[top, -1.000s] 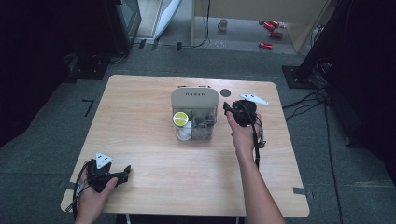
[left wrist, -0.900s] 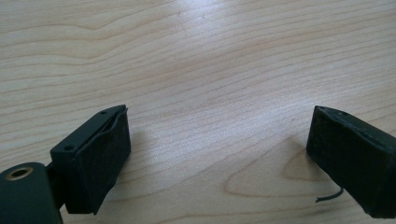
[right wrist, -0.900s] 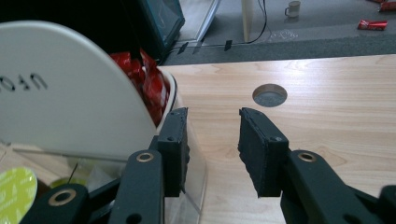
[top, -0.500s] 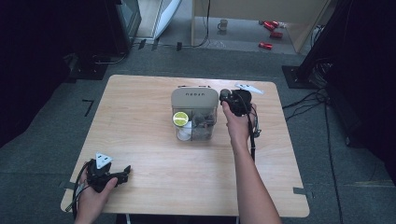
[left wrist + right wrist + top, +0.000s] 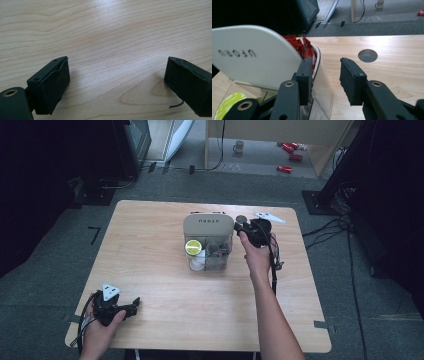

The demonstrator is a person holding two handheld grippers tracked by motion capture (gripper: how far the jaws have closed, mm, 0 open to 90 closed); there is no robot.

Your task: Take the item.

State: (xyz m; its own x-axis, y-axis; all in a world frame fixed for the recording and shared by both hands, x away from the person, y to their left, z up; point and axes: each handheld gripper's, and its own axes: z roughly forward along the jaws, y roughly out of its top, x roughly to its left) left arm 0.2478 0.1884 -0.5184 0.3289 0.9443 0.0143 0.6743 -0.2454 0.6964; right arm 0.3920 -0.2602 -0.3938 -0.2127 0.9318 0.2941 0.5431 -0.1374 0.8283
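A clear storage box (image 5: 210, 252) stands at the table's middle, its beige lid (image 5: 208, 225) raised at the back. Inside lie a yellow-green round top (image 5: 193, 247), a white item and grey items. In the right gripper view a red packet (image 5: 299, 46) shows behind the lid (image 5: 249, 55). My right gripper (image 5: 245, 230) is at the box's back right corner. It (image 5: 328, 80) is open, and the box's clear right wall (image 5: 323, 82) runs up between the jaws. My left gripper (image 5: 132, 304) rests open on bare wood near the front left corner (image 5: 116, 82).
A round cable hole (image 5: 241, 219) (image 5: 367, 55) is in the wooden table (image 5: 150, 245) just behind my right gripper. On the floor beyond the table are dark equipment, cables, a mug (image 5: 240, 145) and red items (image 5: 290, 156).
My right gripper has moved away from the person and slightly left, up to the box's back right corner. The left gripper has stayed put.
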